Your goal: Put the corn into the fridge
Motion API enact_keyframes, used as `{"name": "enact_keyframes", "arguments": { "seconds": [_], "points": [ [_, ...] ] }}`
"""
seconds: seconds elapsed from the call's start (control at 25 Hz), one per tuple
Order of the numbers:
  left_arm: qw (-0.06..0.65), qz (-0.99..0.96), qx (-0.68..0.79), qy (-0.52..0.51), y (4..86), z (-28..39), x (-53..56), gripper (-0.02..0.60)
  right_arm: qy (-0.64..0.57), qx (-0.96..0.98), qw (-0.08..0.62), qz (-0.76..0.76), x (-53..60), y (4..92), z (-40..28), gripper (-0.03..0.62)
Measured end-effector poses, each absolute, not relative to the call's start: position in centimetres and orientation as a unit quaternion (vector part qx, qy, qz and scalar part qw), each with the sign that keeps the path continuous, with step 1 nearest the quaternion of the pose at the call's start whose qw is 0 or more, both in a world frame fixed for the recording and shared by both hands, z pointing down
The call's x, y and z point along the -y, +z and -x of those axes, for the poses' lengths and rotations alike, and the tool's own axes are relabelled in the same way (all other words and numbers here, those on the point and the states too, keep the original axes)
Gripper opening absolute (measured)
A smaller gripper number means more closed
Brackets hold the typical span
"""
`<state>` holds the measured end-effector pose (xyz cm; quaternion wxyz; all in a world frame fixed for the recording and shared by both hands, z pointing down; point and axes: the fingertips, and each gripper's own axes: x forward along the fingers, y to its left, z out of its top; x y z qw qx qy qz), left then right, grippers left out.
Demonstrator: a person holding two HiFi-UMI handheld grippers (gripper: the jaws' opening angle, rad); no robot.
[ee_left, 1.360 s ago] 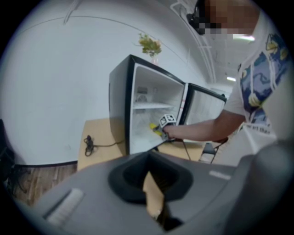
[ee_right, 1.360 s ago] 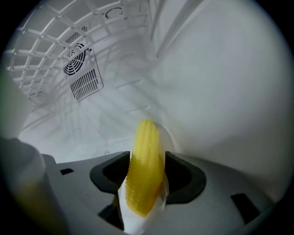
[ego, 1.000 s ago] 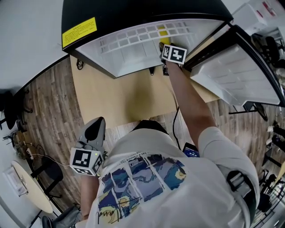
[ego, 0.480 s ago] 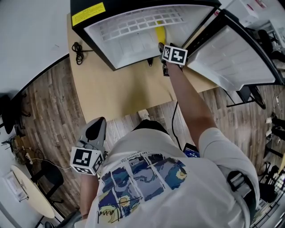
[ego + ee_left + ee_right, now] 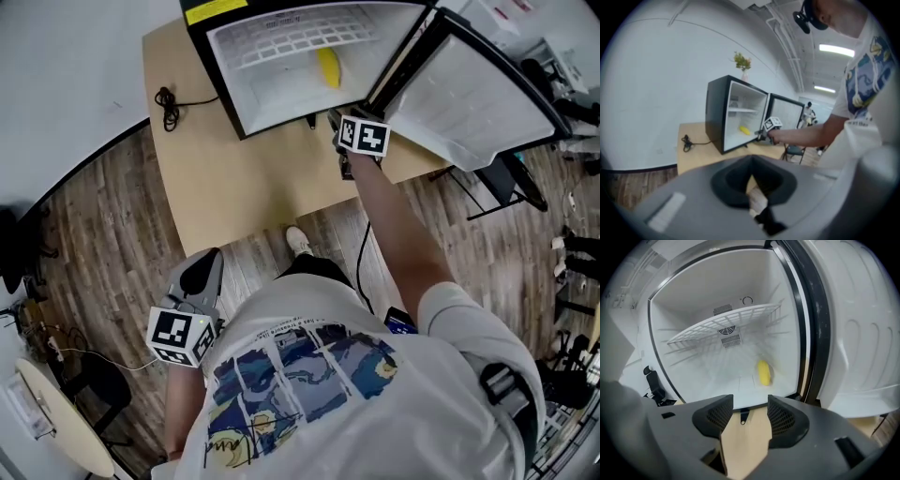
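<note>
The yellow corn (image 5: 328, 67) lies alone on the white floor of the open black fridge (image 5: 281, 49); the right gripper view also shows the corn (image 5: 763, 372), under the wire shelf (image 5: 726, 324). My right gripper (image 5: 336, 120) hangs just outside the fridge's mouth over the wooden platform. Its jaws stand open with nothing between them (image 5: 750, 411), apart from the corn. My left gripper (image 5: 204, 264) is held low at the person's left side, far from the fridge, with its jaws together (image 5: 752, 174). From there the corn (image 5: 744, 130) shows as a small yellow shape.
The fridge door (image 5: 469, 84) swings wide open to the right. The fridge stands on a low wooden platform (image 5: 234, 178), with a coiled black power cable (image 5: 169, 103) at its left. A chair (image 5: 516, 178) stands on the wood floor beyond the door. A small plant (image 5: 742, 61) tops the fridge.
My right gripper has drawn back out of the fridge's mouth towards the person, and the corn stays on the fridge floor. The left gripper has not moved.
</note>
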<state>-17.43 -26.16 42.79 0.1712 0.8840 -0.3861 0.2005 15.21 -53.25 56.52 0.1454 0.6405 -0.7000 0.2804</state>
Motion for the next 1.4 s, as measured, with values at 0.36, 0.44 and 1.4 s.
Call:
{"name": "enact_keyframes", "arguments": {
  "seconds": [0.36,0.44,1.4],
  "points": [
    [0.168,-0.899,0.363,0.181,42.8,19.6,21.6,0.009,0.252,0.714,0.142,-0.637,44.4,53.3,-12.3,0.204],
    [0.168,-0.902,0.357,0.178,43.0,19.9,20.5,0.009,0.250,0.718,0.141,-0.634,42.3,52.7,-11.6,0.197],
    [0.167,-0.913,0.341,0.150,45.0,22.0,12.5,0.009,0.197,0.788,0.177,-0.555,20.1,47.4,-2.0,0.031]
  ]
}}
